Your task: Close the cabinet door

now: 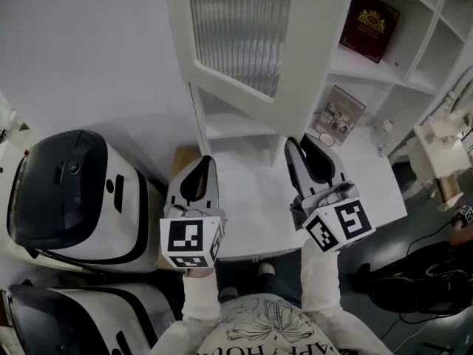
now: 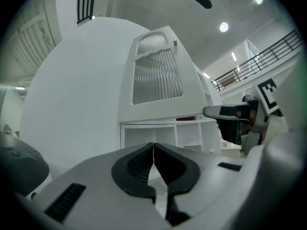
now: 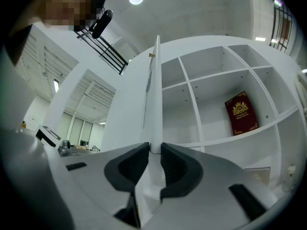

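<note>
I see the white cabinet (image 1: 362, 69) filling the upper right of the head view, with its glass-panelled cabinet door (image 1: 244, 43) standing open at top centre. A white and black machine (image 1: 74, 194) sits at lower left. My right gripper (image 1: 301, 142) pinches the door's lower edge. My left gripper (image 1: 205, 161), left of it, is pressed together on nothing. A red book (image 1: 369, 24) stands on a shelf at upper right

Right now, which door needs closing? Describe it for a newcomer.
Find the white shelving unit holding a red book. At its left end one cabinet door stands swung open, its edge clamped by the right gripper. It alone has a ribbed glass panel; the visible bays are open.
</note>
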Demonstrator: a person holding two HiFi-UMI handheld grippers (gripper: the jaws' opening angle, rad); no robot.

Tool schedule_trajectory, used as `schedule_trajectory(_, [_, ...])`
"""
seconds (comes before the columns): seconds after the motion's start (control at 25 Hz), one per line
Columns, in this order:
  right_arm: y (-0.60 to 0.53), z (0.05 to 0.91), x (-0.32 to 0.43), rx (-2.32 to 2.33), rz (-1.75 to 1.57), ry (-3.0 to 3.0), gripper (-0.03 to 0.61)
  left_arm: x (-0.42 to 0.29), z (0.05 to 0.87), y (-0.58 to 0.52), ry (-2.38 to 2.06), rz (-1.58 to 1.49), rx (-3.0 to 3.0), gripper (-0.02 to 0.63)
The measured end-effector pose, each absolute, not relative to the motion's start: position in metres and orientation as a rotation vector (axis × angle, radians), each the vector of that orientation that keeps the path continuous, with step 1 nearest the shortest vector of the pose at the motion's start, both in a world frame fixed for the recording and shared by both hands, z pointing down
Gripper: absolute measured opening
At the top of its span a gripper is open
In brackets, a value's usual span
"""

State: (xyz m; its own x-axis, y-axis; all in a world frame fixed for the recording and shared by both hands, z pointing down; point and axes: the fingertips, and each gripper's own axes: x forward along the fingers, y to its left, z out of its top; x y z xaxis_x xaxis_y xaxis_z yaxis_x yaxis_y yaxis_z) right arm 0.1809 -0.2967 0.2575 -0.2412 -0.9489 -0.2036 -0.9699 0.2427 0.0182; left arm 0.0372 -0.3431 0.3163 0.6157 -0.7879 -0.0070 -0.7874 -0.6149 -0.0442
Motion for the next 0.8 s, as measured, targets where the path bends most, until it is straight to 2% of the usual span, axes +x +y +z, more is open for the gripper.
schedule_trajectory(0.8, [-0.354, 0.26, 0.249, -1.587, 0.157, 2.471, 0.084, 0.122, 0.308, -0.387, 1.374, -0.02, -2.758, 0.005])
